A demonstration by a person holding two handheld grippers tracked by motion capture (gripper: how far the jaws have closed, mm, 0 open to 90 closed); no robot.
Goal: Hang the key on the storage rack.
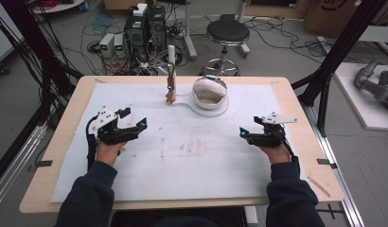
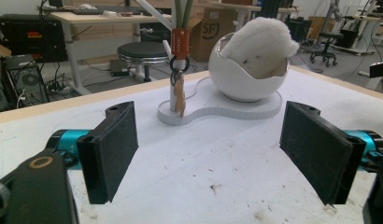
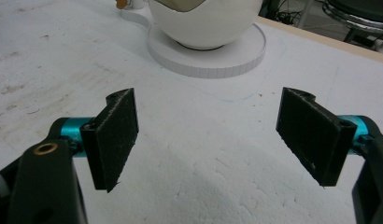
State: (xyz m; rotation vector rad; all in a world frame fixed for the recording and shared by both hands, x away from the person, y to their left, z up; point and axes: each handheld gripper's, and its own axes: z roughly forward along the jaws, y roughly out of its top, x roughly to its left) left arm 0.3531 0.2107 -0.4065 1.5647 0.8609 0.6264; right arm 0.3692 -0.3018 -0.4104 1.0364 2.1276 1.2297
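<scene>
At the near edge of the high view, two dark-sleeved forearms come in at 7 and 5 o'clock. Each hand holds black tongs with teal collars behind flat, matte, rectangular pads. The left tongs (image 1: pixel 135 118) hang at 9 o'clock over the light wooden worktop (image 1: pixel 296 101); their jaws stand wide apart with nothing between them. The right tongs (image 1: pixel 247 126) at 3 o'clock are likewise spread wide and empty, and carry a grey three-cornered plate on top.

Under both lies a white, rough, foam-like sheet (image 1: pixel 192 170), speckled with brown smudges and crumbs near its middle.

Farther off, toward 12 o'clock, sits a flat white figure-eight base (image 2: pixel 236 111) with a ribbed edge. On its broad end rests a smooth, glossy white egg-shaped shell (image 2: pixel 236 79), open at the top and stuffed with fluffy white wadding (image 2: pixel 264 42). On the narrow end rises a thin white post, from which hang an orange tag (image 2: pixel 179 43) with small white writing too fine to read, a dark ring, and a tan wooden charm (image 2: pixel 179 95).

Beyond the worktop stand a black round stool (image 1: pixel 227 33) and a cardboard box (image 2: pixel 209 29) printed "SF".
</scene>
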